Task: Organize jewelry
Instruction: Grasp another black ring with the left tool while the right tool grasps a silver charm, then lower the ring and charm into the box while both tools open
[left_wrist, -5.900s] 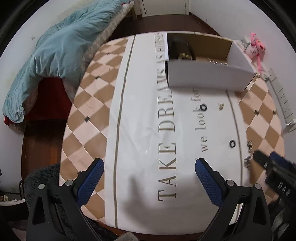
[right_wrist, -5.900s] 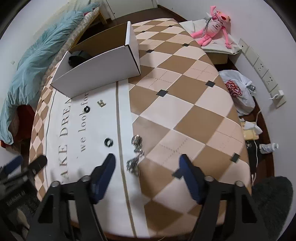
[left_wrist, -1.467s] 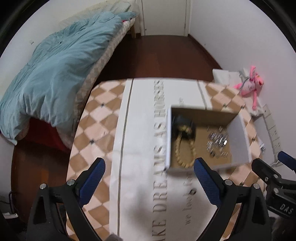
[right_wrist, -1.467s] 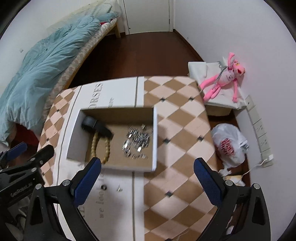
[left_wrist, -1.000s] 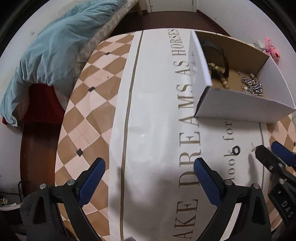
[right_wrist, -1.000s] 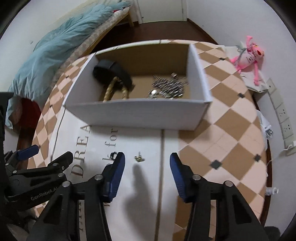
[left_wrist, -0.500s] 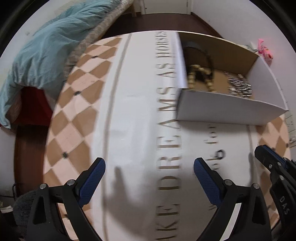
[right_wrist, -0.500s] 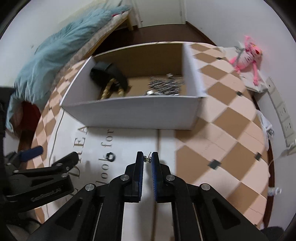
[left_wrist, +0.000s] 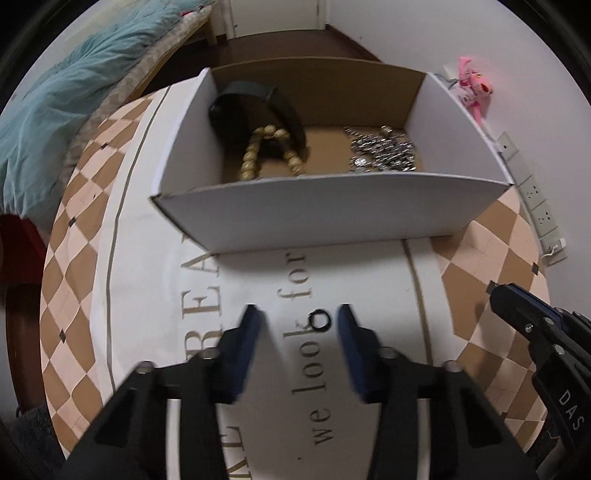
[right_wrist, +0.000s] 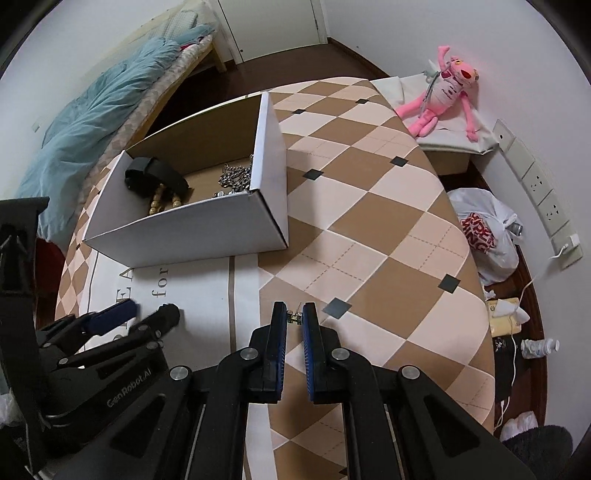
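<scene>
Black ring (left_wrist: 320, 319) on desk (left_wrist: 480, 251) just before white box (left_wrist: 332, 218), between parted left tongs (left_wrist: 297, 325); light, rigid, slippery, pinch across band; right tongs (right_wrist: 294, 318) clamped on small metal piece (right_wrist: 294, 316)

This is a bedroom in a home. A bed (right_wrist: 155, 66) with a rumpled teal quilt (right_wrist: 92, 118) stands along the wall beyond the far left edge of a table (right_wrist: 369, 221) under a checked cloth. A pink plush toy (right_wrist: 447, 92) sits against the white wall, wall sockets (right_wrist: 539, 192) run beside it, and a dark wood floor (right_wrist: 295, 59) leads to a white door (right_wrist: 273, 22).
</scene>
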